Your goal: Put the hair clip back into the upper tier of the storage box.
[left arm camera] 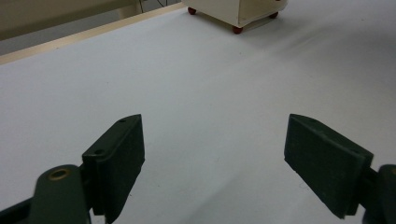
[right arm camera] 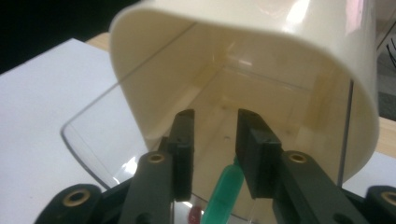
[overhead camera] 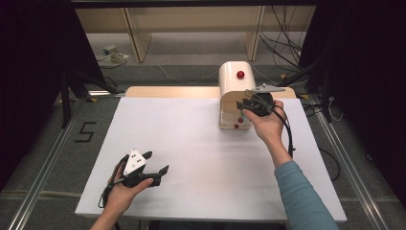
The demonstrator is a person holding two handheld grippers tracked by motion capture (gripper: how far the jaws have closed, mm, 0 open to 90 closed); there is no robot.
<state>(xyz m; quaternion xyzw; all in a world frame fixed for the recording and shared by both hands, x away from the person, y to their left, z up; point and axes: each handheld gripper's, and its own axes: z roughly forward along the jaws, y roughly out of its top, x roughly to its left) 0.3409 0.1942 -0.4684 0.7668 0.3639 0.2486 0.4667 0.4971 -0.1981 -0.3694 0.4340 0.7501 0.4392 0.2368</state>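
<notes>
My right gripper (overhead camera: 249, 106) is up at the far right of the table (overhead camera: 201, 158), pushed against the open front of a cream box with a rounded top (overhead camera: 233, 84). In the right gripper view its fingers (right arm camera: 184, 140) stand a little apart, reaching just into the mouth of the box (right arm camera: 289, 56), with its pale inner walls and floor beyond them. A green handle (right arm camera: 224, 189) slants up from below and ends in the gap between the two fingers, close against the inner face of the right-hand one; the other finger clears it, so they are parted and not clamped on it. A clear curved door (right arm camera: 93, 144) swings out from the box over the white table top, and a small red knob (right arm camera: 194, 215) shows through it near the bottom edge, beside the green handle. From above, the box carries a red button (overhead camera: 240, 74) on its rounded top and stands on small red feet (overhead camera: 236, 126). My left gripper (overhead camera: 153, 168) sits well apart from all that, near the front left of the table, resting in my hand just above the white surface. Its fingers (left arm camera: 119, 154) are spread wide with bare table between them, and the box (left arm camera: 236, 9) shows far off at the top of the left gripper view.
</notes>
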